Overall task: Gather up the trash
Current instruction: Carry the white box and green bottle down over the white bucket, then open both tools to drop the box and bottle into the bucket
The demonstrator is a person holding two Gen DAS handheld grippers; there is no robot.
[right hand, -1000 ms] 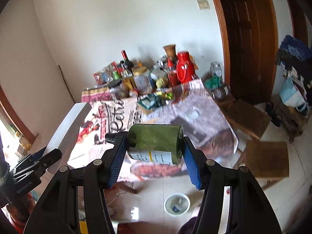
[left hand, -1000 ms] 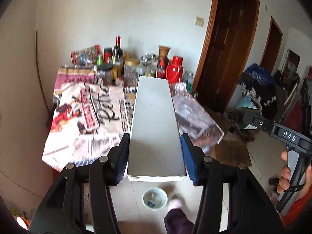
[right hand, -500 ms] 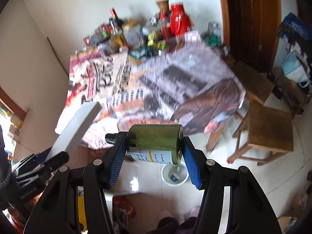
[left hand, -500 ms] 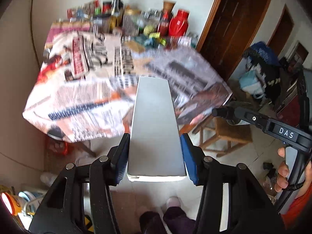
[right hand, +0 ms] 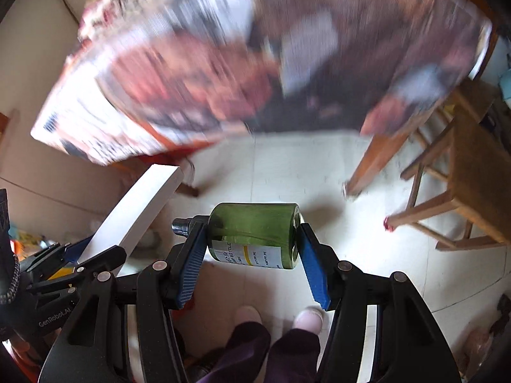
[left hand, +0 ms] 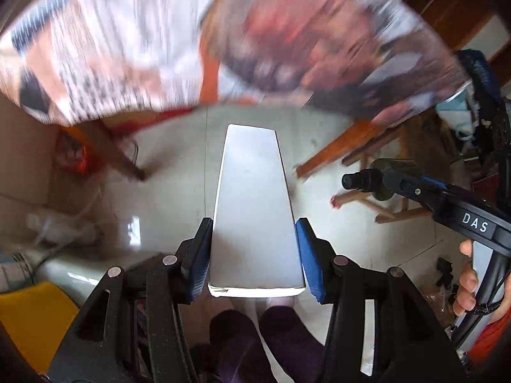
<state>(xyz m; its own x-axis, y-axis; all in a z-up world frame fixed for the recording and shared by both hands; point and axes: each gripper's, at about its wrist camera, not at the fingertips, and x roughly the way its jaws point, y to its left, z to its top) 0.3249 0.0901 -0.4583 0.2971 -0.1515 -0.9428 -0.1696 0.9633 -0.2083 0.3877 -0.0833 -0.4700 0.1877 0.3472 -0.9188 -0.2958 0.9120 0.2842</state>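
**Box and bottle held over the tiled floor**

The left gripper is clamped on a long white box, its blue pads pressing the two long sides near the box's near end. The box is plain, flat-faced and closed; nothing on it can be read, and what is inside cannot be told. It sticks out forward from the jaws, pointing down at the floor. In the right wrist view the same box slants up from the lower left.

The right gripper is clamped on a green bottle lying crosswise between the pads: the base against the right pad, the shoulder against the left one, and the dark capped neck poking out past the left finger. A white and yellow label with small print wraps its underside. Whether the bottle holds any liquid cannot be told. From the left wrist view the bottle shows at right, with a hand on the gripper's handle.

Below both grippers are pale, glossy floor tiles, the person's dark trouser legs and pale shoes. Above, blurred, is a table covered in printed paper on wooden legs. A wooden stool stands at right, and something yellow sits at lower left.
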